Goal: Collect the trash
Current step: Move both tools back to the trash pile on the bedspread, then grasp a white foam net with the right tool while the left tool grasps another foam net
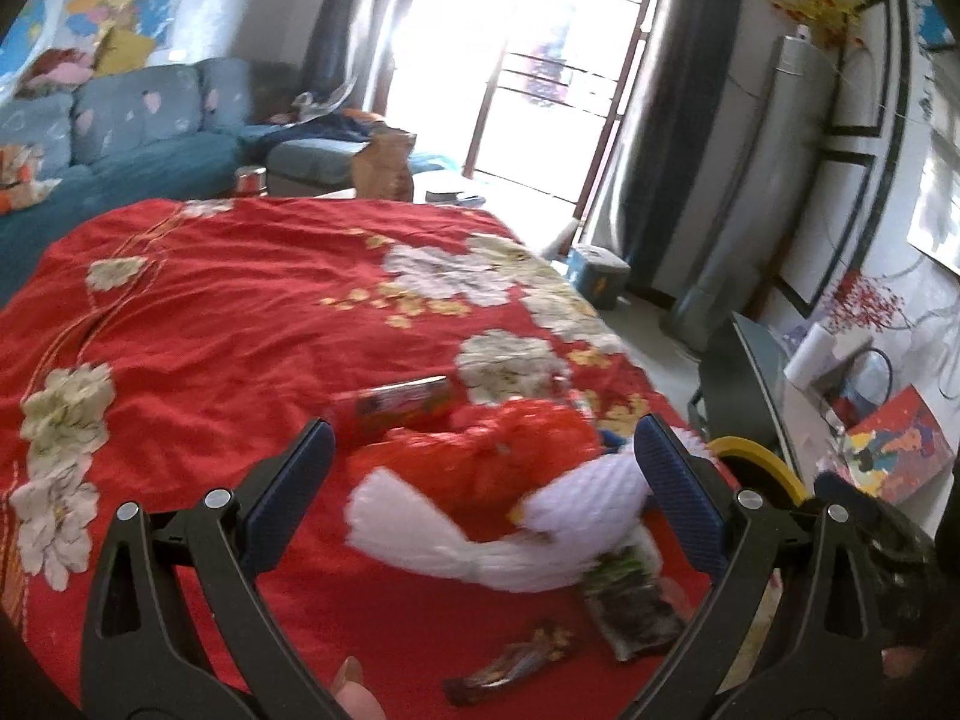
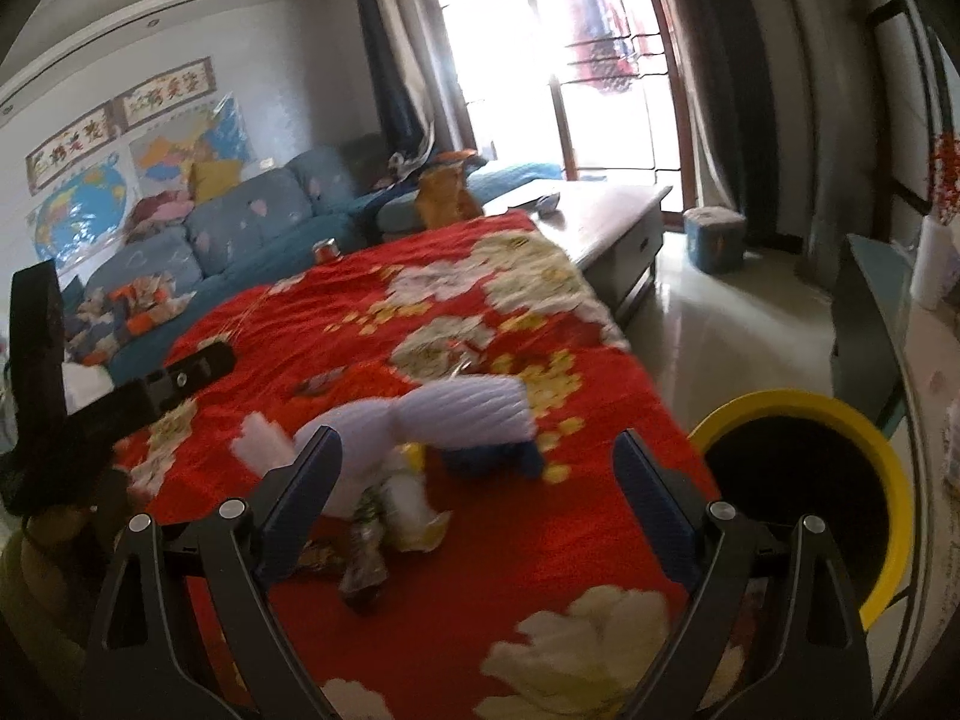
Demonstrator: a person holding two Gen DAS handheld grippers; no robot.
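Note:
Trash lies on a red flowered cloth point(image 1: 210, 324). A white foam net sleeve point(image 1: 480, 528) lies between the jaws of my open left gripper point(image 1: 480, 456), with a red plastic bag point(image 1: 510, 444) behind it, a red snack wrapper point(image 1: 402, 402) farther off, a green-black wrapper point(image 1: 630, 600) and a brown wrapper point(image 1: 510, 666) nearer. In the right wrist view the foam sleeve point(image 2: 462, 408), a blue item point(image 2: 498, 456) and crumpled wrappers point(image 2: 366, 570) lie ahead of my open, empty right gripper point(image 2: 477, 462). A yellow-rimmed bin point(image 2: 822, 480) stands at the right edge; it also shows in the left wrist view point(image 1: 762, 462).
A blue sofa point(image 2: 252, 228) with clutter stands behind the table. A wooden coffee table point(image 2: 600, 222) and a blue stool point(image 2: 714, 240) stand near the bright balcony door. A cabinet point(image 1: 840, 396) with vases lines the right wall. The left gripper's body point(image 2: 120, 396) shows at left.

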